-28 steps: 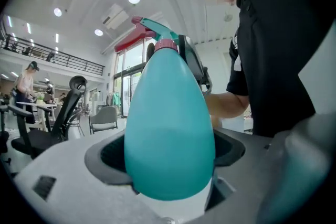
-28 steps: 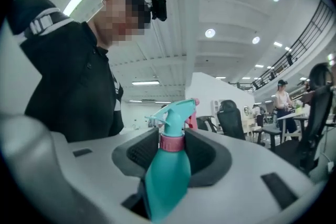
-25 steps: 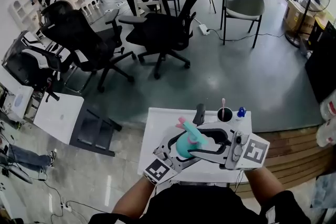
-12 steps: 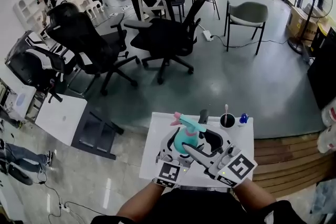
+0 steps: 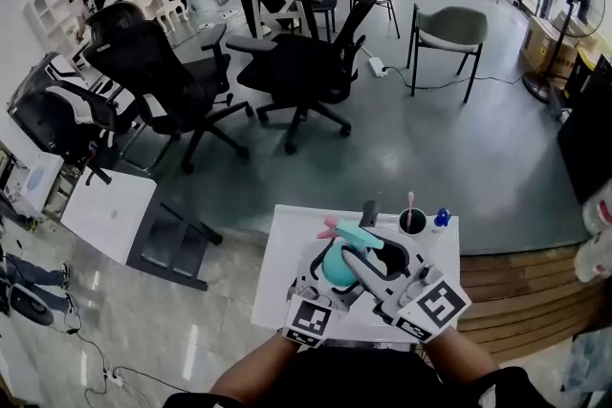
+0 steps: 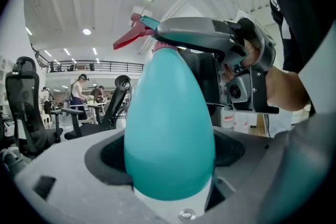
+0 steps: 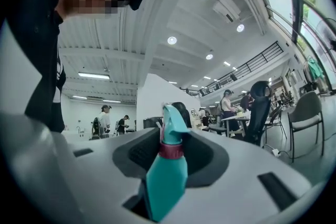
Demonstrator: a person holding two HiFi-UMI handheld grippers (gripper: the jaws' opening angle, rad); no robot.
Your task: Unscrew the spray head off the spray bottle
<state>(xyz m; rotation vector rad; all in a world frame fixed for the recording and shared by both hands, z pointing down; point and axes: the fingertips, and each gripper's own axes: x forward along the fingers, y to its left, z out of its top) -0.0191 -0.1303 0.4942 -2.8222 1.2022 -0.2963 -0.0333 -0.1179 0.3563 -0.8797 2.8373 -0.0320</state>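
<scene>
A teal spray bottle (image 5: 337,268) is held up over the white table (image 5: 285,248). Its teal spray head (image 5: 358,236) with a pink trigger (image 5: 329,227) points left. My left gripper (image 5: 328,280) is shut on the bottle's round body (image 6: 169,128), which fills the space between its jaws. My right gripper (image 5: 358,251) reaches in from the right across the top of the bottle. Its jaws have just been closing, and the spray head (image 7: 171,124) and dark red collar (image 7: 171,150) sit between them, gripped. The left gripper view shows a right finger (image 6: 202,34) lying over the collar.
On the table's far edge stand a black cup (image 5: 412,222) with a pink stick in it, a small blue thing (image 5: 440,218) and a dark object (image 5: 368,209). Black office chairs (image 5: 296,62) stand beyond on the grey floor. A wooden platform (image 5: 521,282) lies to the right.
The right gripper has swung from the bottle's right side nearer to me, and its jaws have come in around the spray head. The left gripper and bottle shifted slightly.
</scene>
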